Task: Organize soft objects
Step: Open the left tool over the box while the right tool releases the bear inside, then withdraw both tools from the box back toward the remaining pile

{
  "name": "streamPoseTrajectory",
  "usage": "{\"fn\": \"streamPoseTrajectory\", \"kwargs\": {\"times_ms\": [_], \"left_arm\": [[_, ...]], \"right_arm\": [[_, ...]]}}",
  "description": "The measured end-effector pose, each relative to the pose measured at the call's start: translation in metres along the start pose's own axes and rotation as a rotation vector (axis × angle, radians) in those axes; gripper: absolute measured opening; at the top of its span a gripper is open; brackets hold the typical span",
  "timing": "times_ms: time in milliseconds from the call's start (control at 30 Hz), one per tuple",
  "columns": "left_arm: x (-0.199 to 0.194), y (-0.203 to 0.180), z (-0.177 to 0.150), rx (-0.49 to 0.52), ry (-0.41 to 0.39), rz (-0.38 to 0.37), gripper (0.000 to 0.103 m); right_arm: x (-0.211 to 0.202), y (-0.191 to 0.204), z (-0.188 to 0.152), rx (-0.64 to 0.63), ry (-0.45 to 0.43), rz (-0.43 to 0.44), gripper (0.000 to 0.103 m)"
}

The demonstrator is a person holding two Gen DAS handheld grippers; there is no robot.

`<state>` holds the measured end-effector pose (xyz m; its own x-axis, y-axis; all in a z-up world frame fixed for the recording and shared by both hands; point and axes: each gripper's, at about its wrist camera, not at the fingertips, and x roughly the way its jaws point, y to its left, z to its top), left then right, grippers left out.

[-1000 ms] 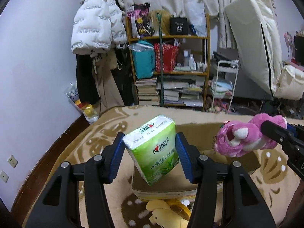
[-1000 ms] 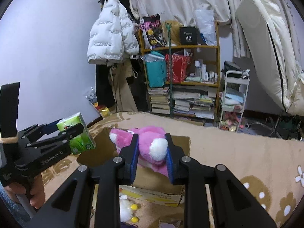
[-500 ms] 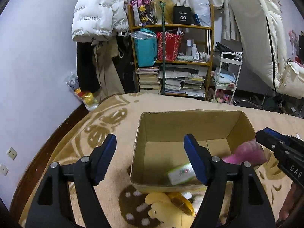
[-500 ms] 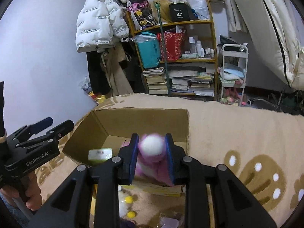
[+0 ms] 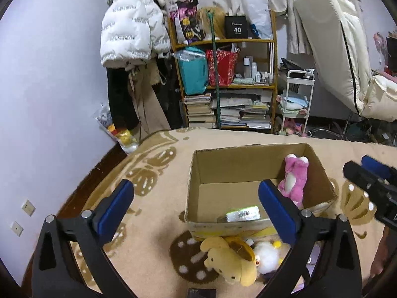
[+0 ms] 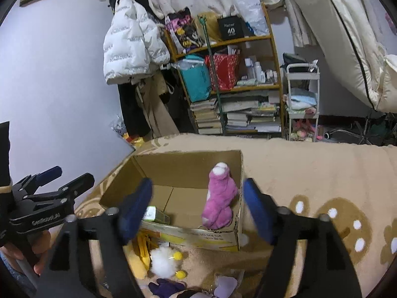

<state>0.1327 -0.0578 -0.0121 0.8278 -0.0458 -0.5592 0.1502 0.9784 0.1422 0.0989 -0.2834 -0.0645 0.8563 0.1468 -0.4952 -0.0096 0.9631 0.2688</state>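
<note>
An open cardboard box (image 5: 238, 164) (image 6: 173, 166) stands on the beige patterned blanket. Inside it a pink plush bear (image 5: 294, 181) (image 6: 219, 196) leans against the right wall, and a green tissue pack (image 5: 243, 215) (image 6: 155, 214) lies near the front wall. My left gripper (image 5: 196, 213) is open and empty above the box's front left. My right gripper (image 6: 197, 211) is open and empty above the box's front. A yellow plush dog (image 5: 228, 263) (image 6: 139, 258) and a white fluffy toy (image 5: 266, 257) (image 6: 162, 262) lie in front of the box.
A purple soft item (image 6: 166, 286) and a lilac one (image 6: 224, 285) lie on the blanket near me. A cluttered bookshelf (image 5: 223, 82), a hanging white puffer jacket (image 5: 131, 29), a small white cart (image 5: 296, 99) and an upright mattress (image 5: 332, 57) stand behind the bed.
Both grippers have opened. The tissue pack dropped from my left gripper into the box, then the pink bear from my right gripper. Both grippers have drawn back above the box's front.
</note>
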Motion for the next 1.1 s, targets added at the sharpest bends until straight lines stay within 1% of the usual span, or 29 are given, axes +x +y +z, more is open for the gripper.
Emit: {"fn": "streamPoseTrajectory", "kwargs": {"times_ms": [67,100,233,333,400,567,767,933,1100], "left_arm": [[-0.009,0.000,-0.002,0.008,0.004,0.006,0.100],[-0.013,0.001,-0.004,0.007,0.008,0.007,0.100],[-0.028,0.009,-0.011,-0.016,0.042,0.002,0.100],[-0.034,0.014,-0.013,-0.023,0.095,0.015,0.100],[-0.039,0.018,-0.015,-0.040,0.119,0.019,0.100],[-0.052,0.027,-0.032,-0.049,0.160,0.020,0.100],[-0.060,0.032,-0.056,-0.055,0.232,0.003,0.100],[-0.066,0.030,-0.062,-0.031,0.247,0.004,0.100],[-0.068,0.028,-0.068,0.002,0.260,0.004,0.100]], "right_arm": [[-0.011,0.001,0.000,0.000,-0.025,-0.016,0.100],[-0.016,0.002,0.001,-0.001,-0.034,-0.016,0.103],[-0.034,0.005,0.001,-0.007,-0.058,-0.030,0.103],[-0.042,0.009,0.001,-0.011,-0.053,-0.034,0.103],[-0.049,0.012,0.001,-0.014,-0.046,-0.021,0.103],[-0.069,0.026,-0.009,-0.053,-0.057,-0.036,0.103],[-0.078,0.031,-0.021,-0.037,-0.014,-0.030,0.103],[-0.084,0.034,-0.032,-0.036,0.025,-0.033,0.103],[-0.087,0.034,-0.044,-0.016,0.083,-0.021,0.103]]}}
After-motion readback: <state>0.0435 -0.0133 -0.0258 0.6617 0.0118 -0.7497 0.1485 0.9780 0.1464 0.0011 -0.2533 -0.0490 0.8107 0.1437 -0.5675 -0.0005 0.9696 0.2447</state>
